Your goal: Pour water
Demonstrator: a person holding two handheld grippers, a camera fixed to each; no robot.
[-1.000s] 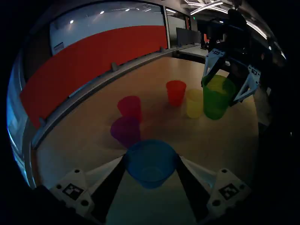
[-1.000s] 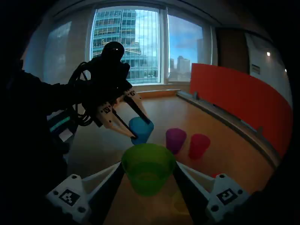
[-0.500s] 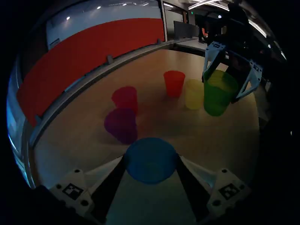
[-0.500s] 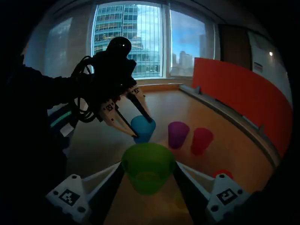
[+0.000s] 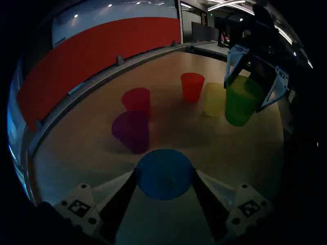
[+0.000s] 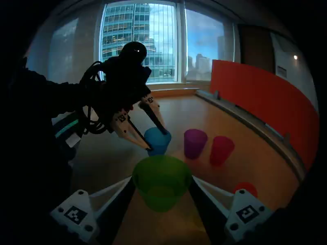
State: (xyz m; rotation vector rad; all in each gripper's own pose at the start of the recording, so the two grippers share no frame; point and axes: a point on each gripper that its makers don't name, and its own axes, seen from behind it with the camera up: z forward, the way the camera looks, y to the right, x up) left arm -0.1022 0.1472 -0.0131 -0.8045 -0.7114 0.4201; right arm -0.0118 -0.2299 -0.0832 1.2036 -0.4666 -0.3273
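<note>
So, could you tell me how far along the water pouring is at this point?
Done: the left gripper is shut on the blue cup and the right gripper on the green cup. In hand: both cups are held apart, roughly upright; no water is visibly flowing. Left: bring one over the other and tilt it.

Slight shifts of green cup (image 5: 242, 102) and blue cup (image 6: 157, 141).

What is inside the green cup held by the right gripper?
The green cup, held in the right gripper, shows only its own green wall and bottom from above. Whether clear water sits in it cannot be told.
</note>
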